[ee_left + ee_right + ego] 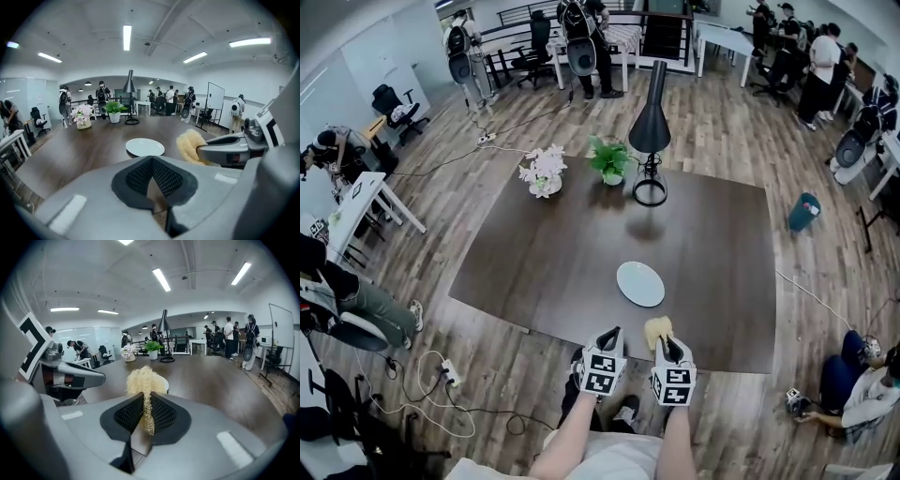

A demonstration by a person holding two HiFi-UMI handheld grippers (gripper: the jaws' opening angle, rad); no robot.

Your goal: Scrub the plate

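A round white plate [639,283] lies on the dark wooden table [544,262], near its front edge; it also shows in the left gripper view [145,146]. My right gripper [665,341] is shut on a pale yellow loofah scrubber [657,330], held just short of the plate; the scrubber [144,383] sticks up between the jaws. My left gripper [609,336] is shut with nothing in it, beside the right one, near the table's front edge. In the left gripper view the scrubber [191,145] and the right gripper's body appear at the right.
A black cone lamp [650,131], a green potted plant [610,159] and a white flower pot [544,172] stand at the table's far side. People, chairs and desks ring the room. Cables and a power strip [448,376] lie on the floor left.
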